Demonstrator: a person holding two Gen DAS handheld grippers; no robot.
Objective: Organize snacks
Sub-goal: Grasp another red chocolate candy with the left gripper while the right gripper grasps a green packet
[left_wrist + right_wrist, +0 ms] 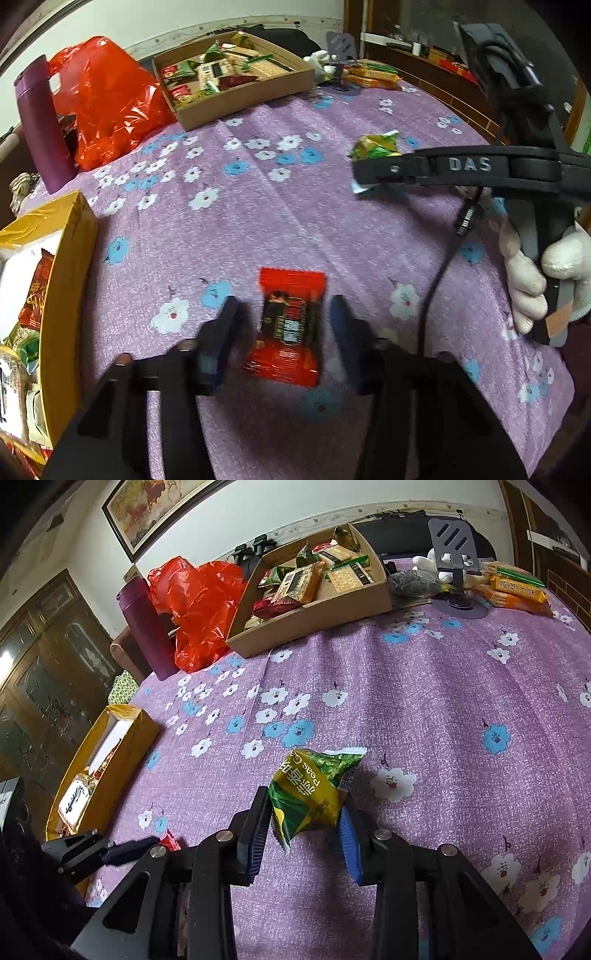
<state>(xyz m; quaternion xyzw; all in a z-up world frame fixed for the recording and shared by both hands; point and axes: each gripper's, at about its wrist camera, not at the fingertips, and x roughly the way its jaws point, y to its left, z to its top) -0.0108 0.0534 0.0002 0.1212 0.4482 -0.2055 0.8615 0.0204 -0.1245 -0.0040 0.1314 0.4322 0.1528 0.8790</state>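
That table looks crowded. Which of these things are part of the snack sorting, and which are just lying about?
Part of the job:
- red snack packet, between the left gripper fingers
- green pea packet, held by the right gripper
- cardboard tray of snacks
- yellow box of snacks
- orange packets

Lying about:
- purple flask
- red plastic bag
- phone stand

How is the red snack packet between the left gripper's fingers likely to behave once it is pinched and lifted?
The red snack packet looks like glossy film, so it may be slippery against the left gripper fingers. It lies flat on the purple cloth and seems small and probably light. The crimped ends look thin, so they would likely flex rather than stay stiff.
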